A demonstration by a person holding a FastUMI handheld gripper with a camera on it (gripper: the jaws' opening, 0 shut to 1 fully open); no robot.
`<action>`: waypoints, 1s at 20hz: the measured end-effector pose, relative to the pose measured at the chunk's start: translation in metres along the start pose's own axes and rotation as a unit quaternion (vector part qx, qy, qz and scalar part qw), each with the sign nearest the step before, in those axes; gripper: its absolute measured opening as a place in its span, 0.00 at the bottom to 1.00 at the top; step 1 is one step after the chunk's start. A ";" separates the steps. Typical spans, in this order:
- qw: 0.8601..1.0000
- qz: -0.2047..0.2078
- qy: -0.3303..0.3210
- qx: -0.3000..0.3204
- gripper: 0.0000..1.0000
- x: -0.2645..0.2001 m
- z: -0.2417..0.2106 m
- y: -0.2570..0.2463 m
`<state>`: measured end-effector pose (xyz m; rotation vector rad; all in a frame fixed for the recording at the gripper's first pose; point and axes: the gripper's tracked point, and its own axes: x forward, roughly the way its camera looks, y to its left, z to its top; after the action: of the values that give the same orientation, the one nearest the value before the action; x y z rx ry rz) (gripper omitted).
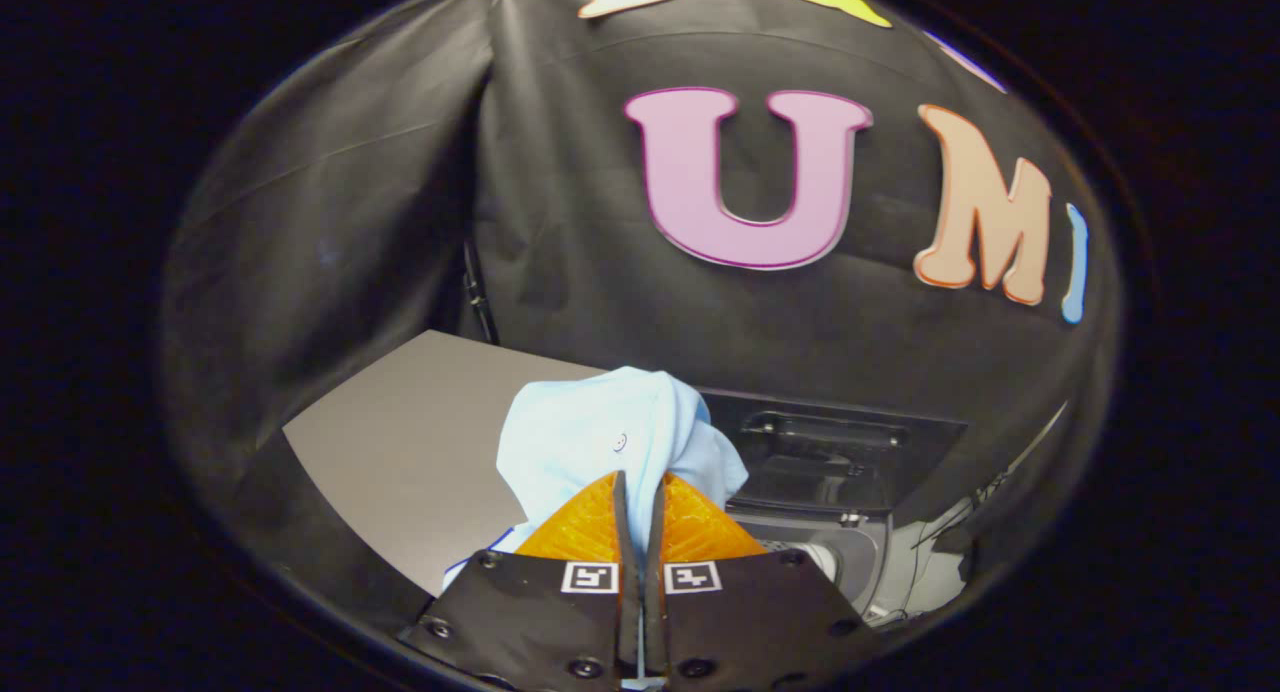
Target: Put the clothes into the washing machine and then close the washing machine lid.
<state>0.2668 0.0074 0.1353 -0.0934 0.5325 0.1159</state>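
Gripper (640, 492): fingers pinching the pale blue garment (600, 432).
Washing machine (830, 472): right of garment, lid raised.
Grey tabletop (400, 442): left of garment.

The gripper (640, 492) pinches the pale blue cloth garment (600, 437) above the grey flat tabletop (400, 452); the open-lidded dark washing machine (830, 472) sits just right.

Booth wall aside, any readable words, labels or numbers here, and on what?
Light blue garment, held in the shut gripper: one tiny mark, too small to read.
Square coded tags on the gripper: patterns, no words.
Washing machine: nothing legible.
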 end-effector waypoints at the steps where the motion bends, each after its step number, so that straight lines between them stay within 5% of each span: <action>1: 1.000 -0.013 -0.002 0.000 0.03 0.002 -0.005 -0.017; 13: 0.996 -0.056 0.056 0.042 0.03 0.105 -0.187 -0.124; 20: 0.991 -0.078 0.061 0.091 0.11 0.133 -0.237 -0.136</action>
<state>0.2798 -0.1437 -0.1276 0.0370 0.6528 -0.0914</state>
